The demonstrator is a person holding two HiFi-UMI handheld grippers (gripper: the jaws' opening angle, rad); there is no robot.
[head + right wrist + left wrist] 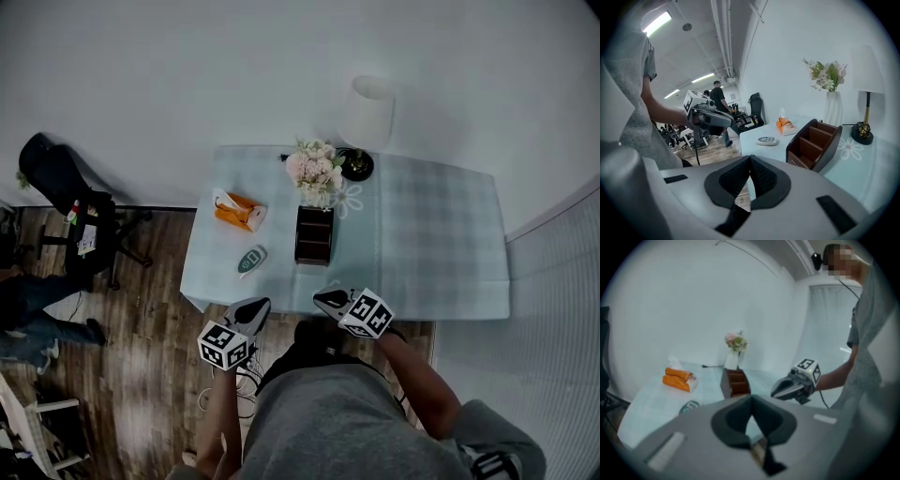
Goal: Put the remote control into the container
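Grey left claw (253, 306) and right claw (324, 298) both closed, empty, tilted down near table (441, 253) edge; remote (251, 261) untouched.

No legible text, brand or number is found. The container (813, 145) bears a small pale mark on its near end, too small to read; the remote control (767, 140) screen is unreadable.

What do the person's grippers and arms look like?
Both the left gripper and right gripper have pale grey tapered shells with black pads, each carrying a white cube with black square markers. A dark cable trails from each. The person wears a grey short-sleeved shirt.
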